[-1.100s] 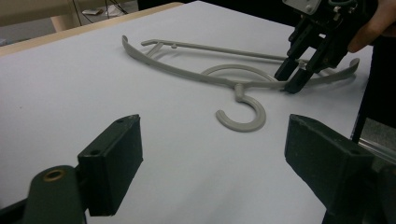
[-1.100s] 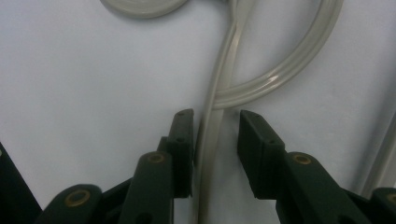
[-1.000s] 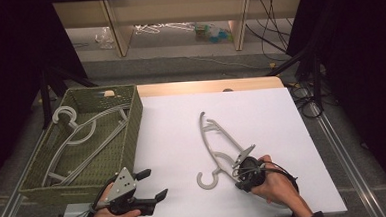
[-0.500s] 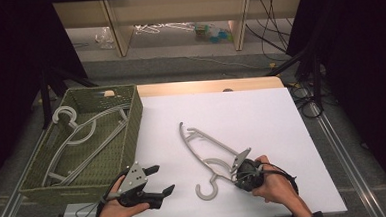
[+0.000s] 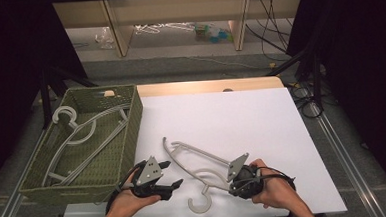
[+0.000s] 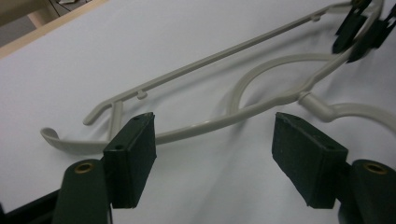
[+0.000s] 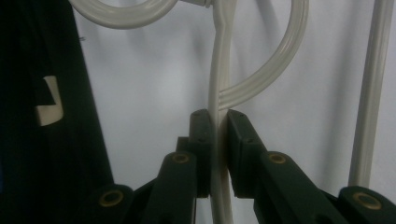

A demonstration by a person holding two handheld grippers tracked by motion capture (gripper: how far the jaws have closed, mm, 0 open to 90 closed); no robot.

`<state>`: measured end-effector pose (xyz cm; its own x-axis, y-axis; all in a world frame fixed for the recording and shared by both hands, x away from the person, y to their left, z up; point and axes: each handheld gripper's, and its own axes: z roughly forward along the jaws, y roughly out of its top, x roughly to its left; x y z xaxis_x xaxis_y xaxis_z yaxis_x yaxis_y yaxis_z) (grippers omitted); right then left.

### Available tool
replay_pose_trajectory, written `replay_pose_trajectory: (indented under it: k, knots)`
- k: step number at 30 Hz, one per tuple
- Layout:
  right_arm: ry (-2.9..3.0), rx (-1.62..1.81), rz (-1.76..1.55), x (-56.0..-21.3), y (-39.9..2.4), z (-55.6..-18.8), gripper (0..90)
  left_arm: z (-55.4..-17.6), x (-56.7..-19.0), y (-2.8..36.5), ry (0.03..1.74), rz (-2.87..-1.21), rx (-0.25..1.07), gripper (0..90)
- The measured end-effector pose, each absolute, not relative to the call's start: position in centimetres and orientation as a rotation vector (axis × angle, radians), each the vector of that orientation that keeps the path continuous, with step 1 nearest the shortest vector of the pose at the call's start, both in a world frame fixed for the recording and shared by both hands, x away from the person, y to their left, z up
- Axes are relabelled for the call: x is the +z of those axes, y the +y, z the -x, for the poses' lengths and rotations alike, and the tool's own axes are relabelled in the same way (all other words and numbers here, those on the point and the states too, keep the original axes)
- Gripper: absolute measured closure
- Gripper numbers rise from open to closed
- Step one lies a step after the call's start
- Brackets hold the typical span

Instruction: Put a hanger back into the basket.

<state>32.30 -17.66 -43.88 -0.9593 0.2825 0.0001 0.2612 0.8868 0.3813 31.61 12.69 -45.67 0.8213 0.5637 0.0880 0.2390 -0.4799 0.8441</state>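
Observation:
A beige plastic hanger (image 5: 198, 151) lies on the white table top (image 5: 241, 116), its hook toward the front edge. My right gripper (image 5: 232, 181) is shut on one arm of the hanger (image 7: 219, 70), with both pads of the right gripper (image 7: 219, 140) pressed flat against the thin bar. My left gripper (image 5: 172, 173) is open just left of the hanger, and its jaws have just been closing. In the left gripper view the hanger's arm (image 6: 224, 119) runs just beyond the left gripper (image 6: 215, 158), untouched by the pads. The right gripper (image 6: 359, 28) shows at that view's top right.
A green woven basket (image 5: 132, 136) stands at the table's left edge and holds other pale hangers (image 5: 82, 134). A wooden strip (image 5: 205, 86) borders the far side of the white top. Cables and shelving lie on the floor beyond.
The hanger's far end has swung left across the table while the right gripper holds it. The left gripper has moved right toward the hanger and its jaws stand narrower.

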Motion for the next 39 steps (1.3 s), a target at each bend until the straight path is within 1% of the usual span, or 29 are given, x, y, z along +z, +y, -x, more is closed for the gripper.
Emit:
replay_pose_trajectory:
  k: [4,6,9,11,13,18,21,30,33,35,39]
  knots:
    - [2.998,0.64,-0.394,-43.2,-17.7,-31.9,82.0,-31.8,-46.0,12.2,0.534,-2.133,0.473,32.3]
    - [2.991,0.65,-0.382,-43.1,-17.7,-31.8,82.0,-31.9,-46.2,12.0,0.496,-2.185,0.502,33.0]
    - [3.001,0.682,-0.353,-42.8,-17.6,-31.6,82.0,-31.9,-46.4,11.6,0.457,-2.204,0.497,35.1]
    - [3.005,0.692,-0.343,-42.6,-17.5,-31.3,82.0,-32.0,-46.5,11.5,0.429,-2.221,0.517,35.6]
    - [3.012,0.695,-0.331,-42.4,-17.4,-31.2,82.0,-31.9,-46.7,11.3,0.38,-2.228,0.472,36.7]
    - [3.016,0.698,-0.315,-42.3,-17.4,-31.1,82.0,-31.5,-47.0,10.8,0.297,-2.27,0.477,38.0]
    - [3.027,0.718,-0.294,-42.1,-17.3,-30.9,82.0,-31.3,-47.1,10.4,0.281,-2.272,0.472,37.4]
    - [3.036,0.733,-0.275,-42.0,-17.1,-30.6,81.9,-31.1,-47.4,9.8,0.214,-2.288,0.449,46.6]
    - [3.03,0.732,-0.267,-42.0,-17.1,-30.6,82.0,-31.1,-47.4,9.6,0.199,-2.294,0.421,53.3]
    - [3.03,0.743,-0.262,-42.0,-17.1,-30.6,81.9,-31.0,-47.2,9.5,0.157,-2.312,0.427,58.2]
    - [3.037,0.752,-0.251,-42.1,-17.1,-30.6,81.8,-30.7,-47.0,9.4,0.091,-2.328,0.459,62.3]
